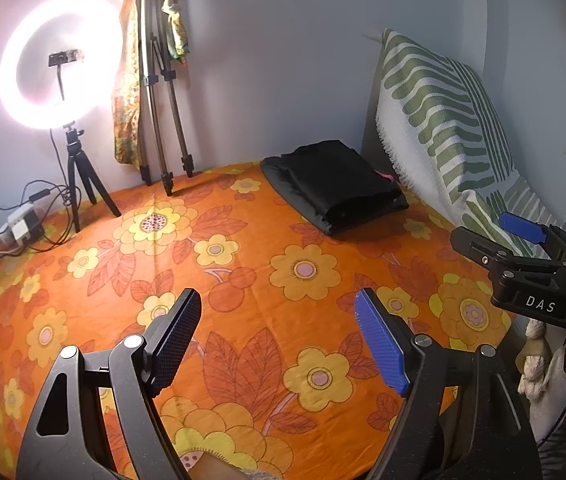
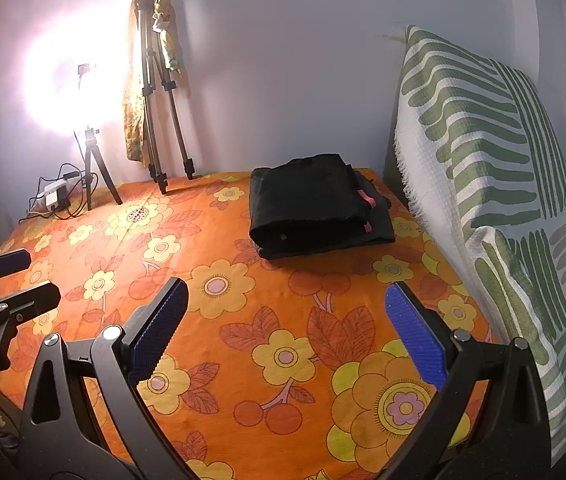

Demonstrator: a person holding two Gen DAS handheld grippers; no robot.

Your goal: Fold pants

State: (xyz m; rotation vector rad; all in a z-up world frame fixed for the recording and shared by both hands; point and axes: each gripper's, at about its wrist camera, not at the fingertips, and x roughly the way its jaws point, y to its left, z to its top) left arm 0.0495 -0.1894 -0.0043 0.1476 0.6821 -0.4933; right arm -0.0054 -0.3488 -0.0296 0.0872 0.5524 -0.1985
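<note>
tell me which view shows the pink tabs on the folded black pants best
The right wrist view. There the folded black pants show their right edge, with two pink tabs plain to see. In the left wrist view the pants lie farther off, and only a sliver of pink peeks out behind them.

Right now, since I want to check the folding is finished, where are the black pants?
In both wrist views the black pants lie folded at the far right of the flowered bedspread, just left of the green-striped pillow, untouched by either gripper.
</note>
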